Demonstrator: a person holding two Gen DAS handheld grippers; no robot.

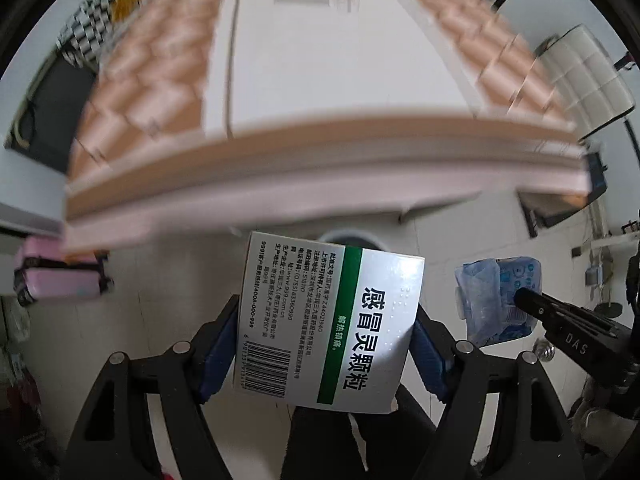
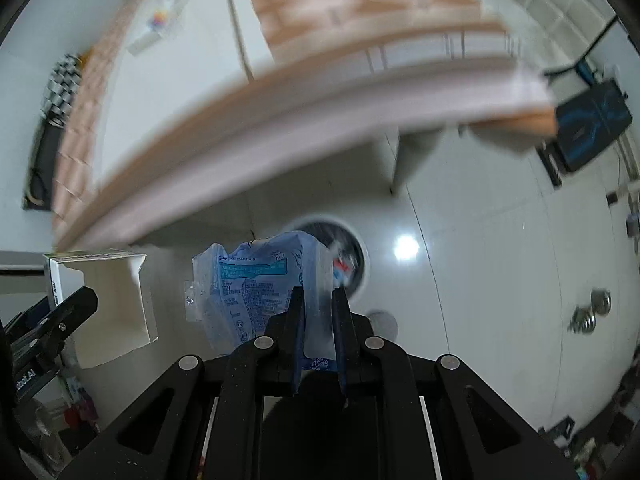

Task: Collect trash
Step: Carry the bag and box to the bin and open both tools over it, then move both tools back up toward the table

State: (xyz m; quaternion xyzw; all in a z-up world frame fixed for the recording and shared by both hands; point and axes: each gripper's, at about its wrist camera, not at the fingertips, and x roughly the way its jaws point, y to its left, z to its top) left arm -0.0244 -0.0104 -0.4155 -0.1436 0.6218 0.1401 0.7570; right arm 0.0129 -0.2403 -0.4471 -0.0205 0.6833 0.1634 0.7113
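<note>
- Left gripper [image 1: 325, 340] is clamped across the sides of the medicine box [image 1: 328, 320], held in the air below the table edge [image 1: 320, 148].
- Right gripper [image 2: 318, 320], nearly closed, pinches the blue plastic wrapper [image 2: 256, 284].
- Box looks light, crushable card; the wrapper looks limp and slick, so hold it deep.
- Trash bin [image 2: 356, 256] waits on the floor beyond.
- Box reads 感冒灵颗粒, "www.999.com.cn".
</note>
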